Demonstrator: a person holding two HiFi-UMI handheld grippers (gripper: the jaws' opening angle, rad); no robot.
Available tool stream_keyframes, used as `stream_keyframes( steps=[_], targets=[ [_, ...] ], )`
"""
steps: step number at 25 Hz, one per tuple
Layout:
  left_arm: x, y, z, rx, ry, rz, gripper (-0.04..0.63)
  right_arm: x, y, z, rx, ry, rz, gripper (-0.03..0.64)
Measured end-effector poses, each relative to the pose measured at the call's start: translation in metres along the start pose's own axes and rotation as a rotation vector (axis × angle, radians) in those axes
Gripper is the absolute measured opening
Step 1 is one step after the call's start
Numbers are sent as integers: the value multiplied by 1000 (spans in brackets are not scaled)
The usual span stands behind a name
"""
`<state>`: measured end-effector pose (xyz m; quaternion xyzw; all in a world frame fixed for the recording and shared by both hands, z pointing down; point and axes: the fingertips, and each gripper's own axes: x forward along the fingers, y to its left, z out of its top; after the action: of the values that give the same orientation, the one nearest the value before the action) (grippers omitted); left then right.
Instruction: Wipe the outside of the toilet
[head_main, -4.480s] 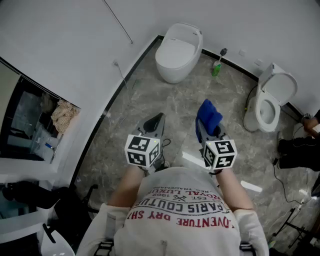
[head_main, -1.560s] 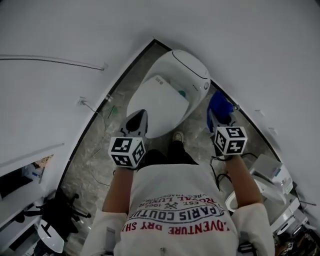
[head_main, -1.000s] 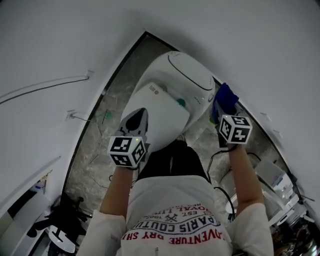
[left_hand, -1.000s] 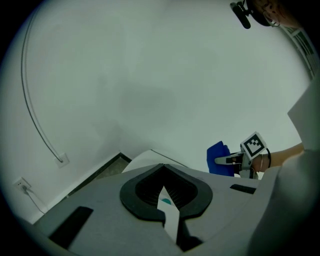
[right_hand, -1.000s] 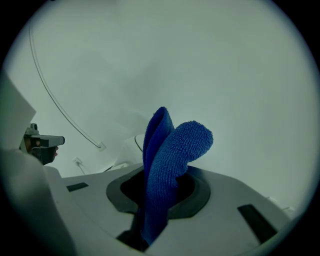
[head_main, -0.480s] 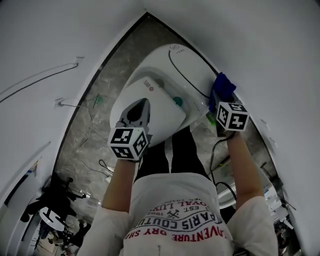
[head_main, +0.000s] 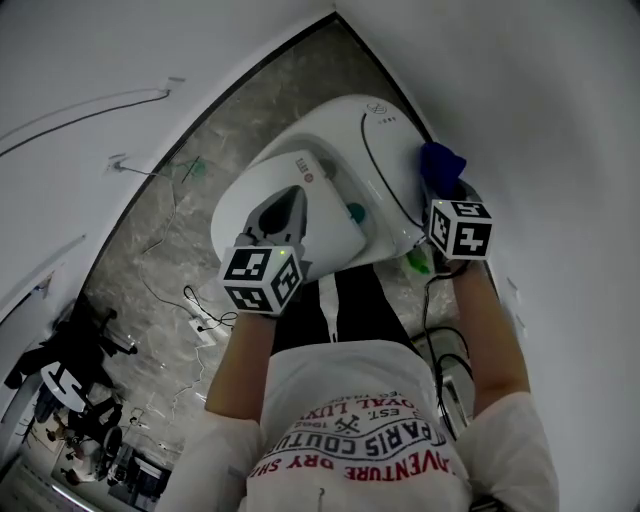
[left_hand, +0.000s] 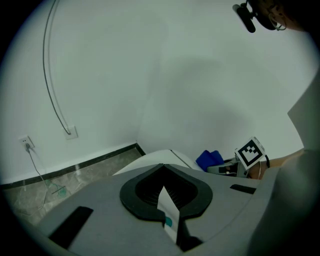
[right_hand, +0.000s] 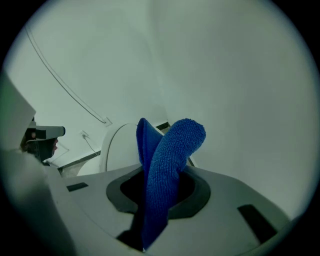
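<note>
White toilet (head_main: 340, 165) (left_hand: 147, 159) (right_hand: 117, 145) fills the upper middle of the head view, lid down, with a teal button (head_main: 355, 212) on its near right side. At its right rear edge, close to the wall (head_main: 530, 110), sits the blue cloth (head_main: 440, 160) (left_hand: 210, 159) (right_hand: 167, 160); whether it touches the porcelain I cannot tell. The right gripper (head_main: 445, 185) (right_hand: 155, 200) has its jaws pinched on that cloth, which stands up folded between them. The left gripper (head_main: 290, 205) (left_hand: 167, 212) hovers over the lid at centre frame, its jaws only a narrow slit apart with nothing between them. Grey marble floor (head_main: 170, 240) spreads to the left, with white cables (head_main: 195, 310) lying on it and a green object (head_main: 418, 262) just right of the toilet's base.
</note>
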<state>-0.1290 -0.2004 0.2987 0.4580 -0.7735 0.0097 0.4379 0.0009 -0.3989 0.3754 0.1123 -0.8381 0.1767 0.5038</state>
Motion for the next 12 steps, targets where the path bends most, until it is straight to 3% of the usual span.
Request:
stream_keyframes(
  steps=[7,12],
  targets=[
    [-2,3,8,0,-18,44,6,22,20,37,-233,6,9,72],
    [5,20,3,-22,-29,62,8,44,29,61,-256,22,44,72]
  ],
)
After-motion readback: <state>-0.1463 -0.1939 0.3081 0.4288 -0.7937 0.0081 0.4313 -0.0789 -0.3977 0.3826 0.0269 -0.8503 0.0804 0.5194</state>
